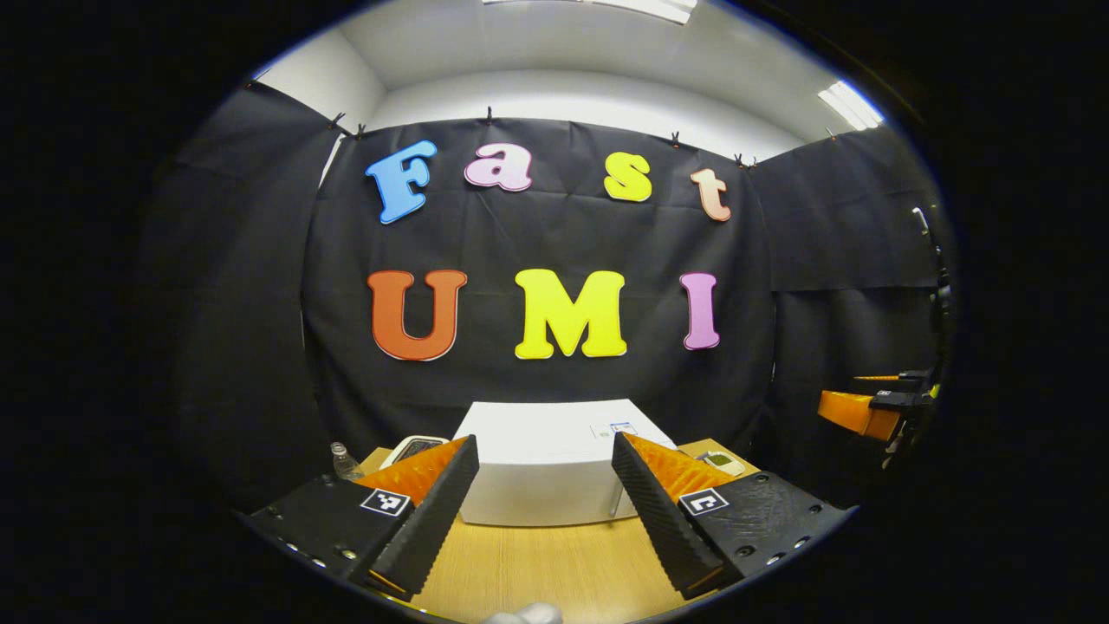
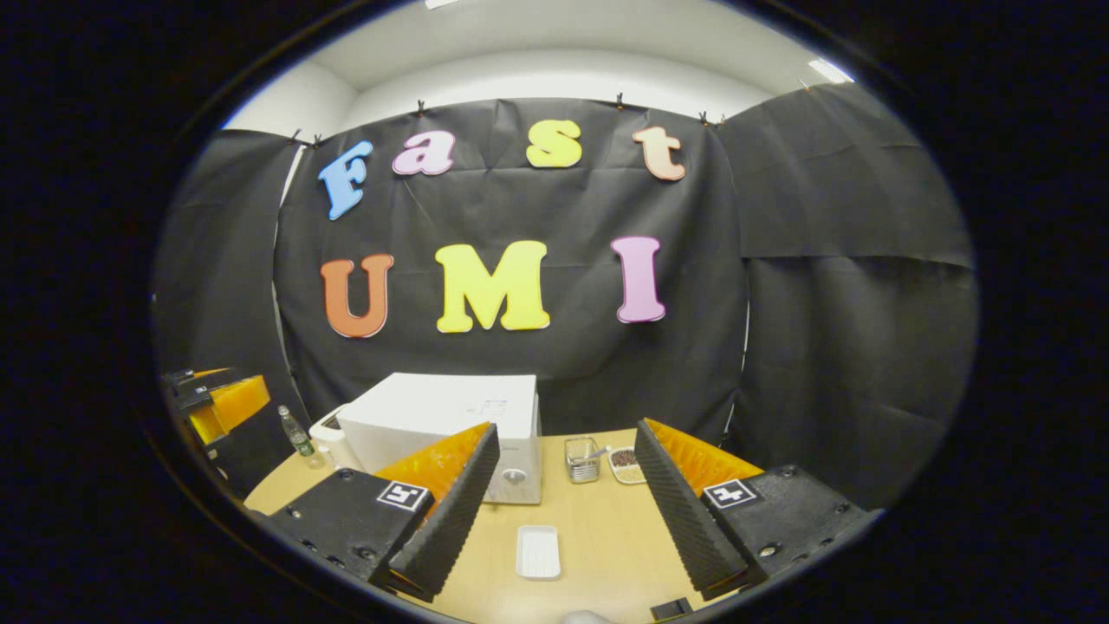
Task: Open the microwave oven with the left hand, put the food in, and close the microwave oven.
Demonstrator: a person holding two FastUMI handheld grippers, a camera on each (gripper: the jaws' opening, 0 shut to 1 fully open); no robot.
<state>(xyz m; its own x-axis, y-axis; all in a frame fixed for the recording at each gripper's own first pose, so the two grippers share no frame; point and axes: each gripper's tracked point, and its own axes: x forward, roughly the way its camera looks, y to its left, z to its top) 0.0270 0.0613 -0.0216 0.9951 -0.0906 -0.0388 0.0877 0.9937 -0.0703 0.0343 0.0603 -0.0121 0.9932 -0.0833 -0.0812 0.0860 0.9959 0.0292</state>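
Left gripper (image 1: pixel 544 494): fingers spread wide, holding nothing, above the wooden table (image 1: pixel 554 572). Right gripper (image 2: pixel 563 494): likewise wide apart and empty. A white tray (image 2: pixel 538 551) lies just ahead of it. Farther back stands the white microwave oven (image 2: pixel 450 416), door closed; right of it a metal basket (image 2: pixel 582 459) and small dish (image 2: pixel 625 464). A plastic bottle (image 2: pixel 297 433) stands left.

On the desk (image 2: pixel 598 537) stand one white microwave oven (image 2: pixel 442 416), one clear bottle (image 2: pixel 296 432), one empty white tray (image 2: pixel 538 551), one wire basket (image 2: pixel 582 459), one small dish of food (image 2: pixel 625 464) and one white device (image 2: pixel 327 433) behind the oven.
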